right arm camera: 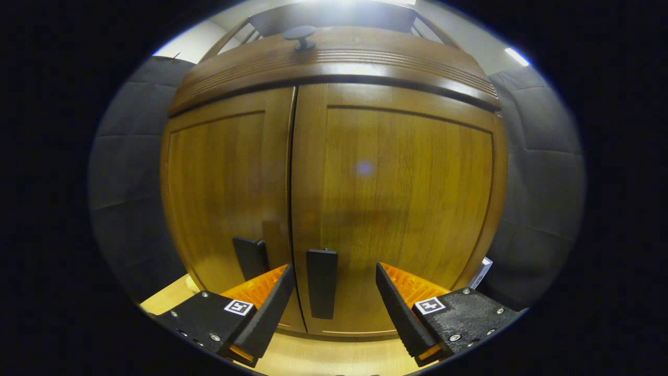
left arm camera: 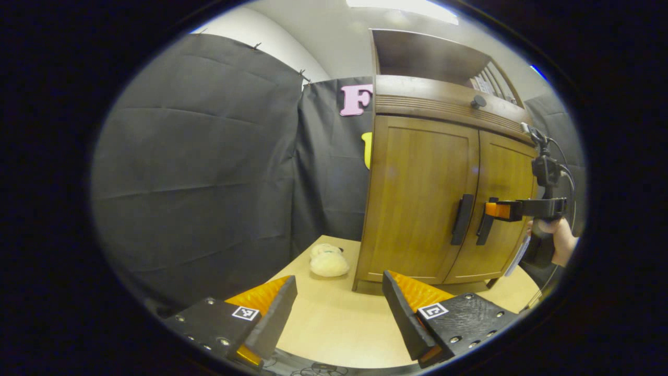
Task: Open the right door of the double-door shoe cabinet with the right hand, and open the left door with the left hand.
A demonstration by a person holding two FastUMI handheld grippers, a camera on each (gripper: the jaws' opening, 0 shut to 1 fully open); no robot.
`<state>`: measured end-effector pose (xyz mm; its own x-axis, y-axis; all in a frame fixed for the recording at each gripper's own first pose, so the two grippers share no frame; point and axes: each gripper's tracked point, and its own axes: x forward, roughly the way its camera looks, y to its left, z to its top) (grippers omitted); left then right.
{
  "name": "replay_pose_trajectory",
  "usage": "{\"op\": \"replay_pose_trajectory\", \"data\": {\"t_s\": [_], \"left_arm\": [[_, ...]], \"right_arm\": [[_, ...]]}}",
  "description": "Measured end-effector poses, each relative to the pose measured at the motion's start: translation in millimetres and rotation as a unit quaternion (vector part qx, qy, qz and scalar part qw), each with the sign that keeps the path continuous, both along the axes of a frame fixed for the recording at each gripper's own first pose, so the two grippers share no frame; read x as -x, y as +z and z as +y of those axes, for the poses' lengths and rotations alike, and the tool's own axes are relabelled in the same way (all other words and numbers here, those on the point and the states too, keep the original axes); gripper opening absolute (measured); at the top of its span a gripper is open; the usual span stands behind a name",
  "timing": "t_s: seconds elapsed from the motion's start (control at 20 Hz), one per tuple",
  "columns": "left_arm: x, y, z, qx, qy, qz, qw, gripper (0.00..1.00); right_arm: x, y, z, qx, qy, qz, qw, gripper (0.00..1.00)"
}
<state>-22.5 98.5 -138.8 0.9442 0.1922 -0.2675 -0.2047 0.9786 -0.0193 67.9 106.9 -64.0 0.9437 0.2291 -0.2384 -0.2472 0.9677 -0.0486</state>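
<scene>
Both grippers gape empty; right gripper (right arm camera: 334, 292) straddles the right door handle (right arm camera: 321, 282), left gripper (left arm camera: 339, 305) well back.

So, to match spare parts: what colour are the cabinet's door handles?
Black, both door handles; clearest in the right gripper view, against the brown wooden doors.

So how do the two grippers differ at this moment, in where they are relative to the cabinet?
The right gripper is up close at the right door, its open fingers either side of the right door handle; the left gripper hangs well back from the cabinet, over the table. The right gripper lines up with its handle; the left gripper points left of the left door handle. Both are open, and both doors are shut.
</scene>
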Motion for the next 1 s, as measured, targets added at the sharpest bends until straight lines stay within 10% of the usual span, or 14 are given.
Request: {"op": "replay_pose_trajectory", "data": {"t_s": [0.15,0.2,0.3,0.45,0.65,0.7,0.8,1.0], "left_arm": [[-3,-14,2,-0.001,0.005,0.018,1.0,1.0],[-4,-15,3,0.004,0.003,0.021,1.0,0.87],[-5,-13,5,0.009,0.002,0.025,1.0,1.0],[-5,-13,2,0.009,0.0,0.022,1.0,0.87],[-7,-12,0,0.01,-0.013,0.017,1.0,1.0],[-7,-11,0,0.01,-0.017,0.016,1.0,0.87],[-10,-11,-1,0.006,-0.028,0.012,1.0,1.0],[-14,-10,-4,-0.003,-0.046,0.001,0.999,0.87]], "right_arm": [[-6,5,-5,-0.007,-0.002,0.005,1.0,0.92],[-6,11,-4,-0.009,0.002,0.006,1.0,0.89],[-3,26,-4,-0.011,0.012,0.011,1.0,0.7],[3,31,-3,-0.022,0.021,0.021,0.999,0.36],[1,25,0,-0.035,0.031,0.04,0.998,0.3],[2,24,1,-0.035,0.033,0.042,0.998,0.3],[3,24,-1,-0.027,0.041,0.044,0.998,0.29],[14,25,-4,-0.036,0.045,0.053,0.997,0.29]]}}
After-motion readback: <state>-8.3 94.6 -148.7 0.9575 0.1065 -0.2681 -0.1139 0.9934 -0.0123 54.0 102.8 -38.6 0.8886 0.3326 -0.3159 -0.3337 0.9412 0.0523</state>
